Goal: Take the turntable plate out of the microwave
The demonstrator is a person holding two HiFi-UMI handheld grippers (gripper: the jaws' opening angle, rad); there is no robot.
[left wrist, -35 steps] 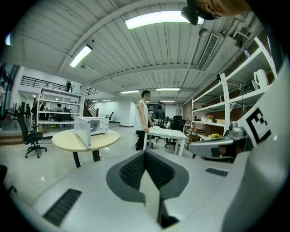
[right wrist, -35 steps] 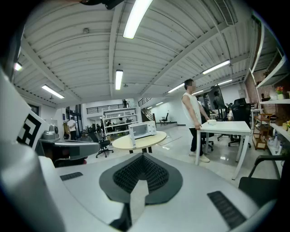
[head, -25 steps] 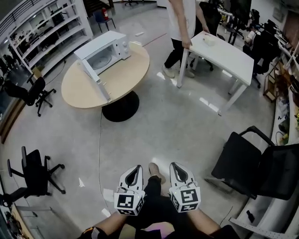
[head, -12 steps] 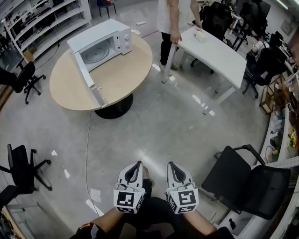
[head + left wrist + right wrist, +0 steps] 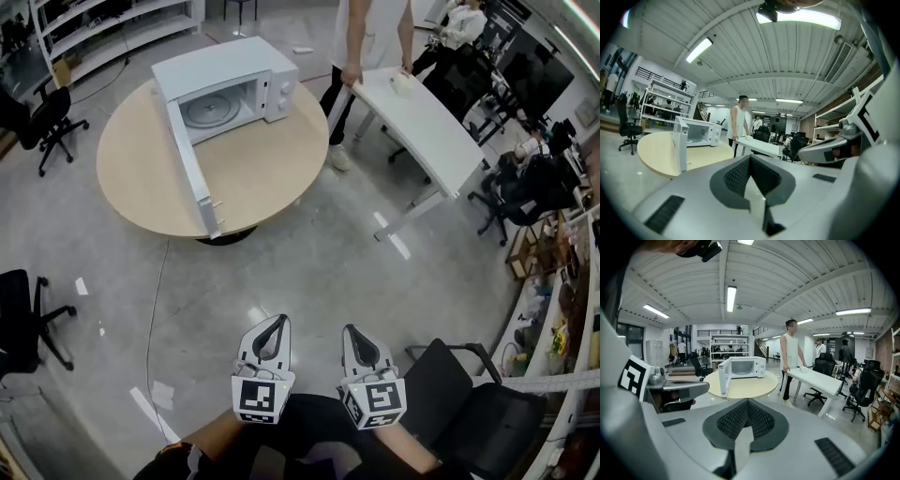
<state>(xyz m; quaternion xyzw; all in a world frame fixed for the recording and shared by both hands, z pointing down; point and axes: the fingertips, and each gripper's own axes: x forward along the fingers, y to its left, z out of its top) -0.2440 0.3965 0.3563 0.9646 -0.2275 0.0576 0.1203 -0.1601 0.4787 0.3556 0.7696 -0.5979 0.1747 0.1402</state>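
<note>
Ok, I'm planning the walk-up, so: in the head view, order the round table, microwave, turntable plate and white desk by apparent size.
1. round table
2 and 3. microwave and white desk, too close to rank
4. turntable plate, inside the microwave

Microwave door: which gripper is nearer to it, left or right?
Left. The left gripper is far across the floor from the microwave door; the right gripper is beside it, further right.
</note>
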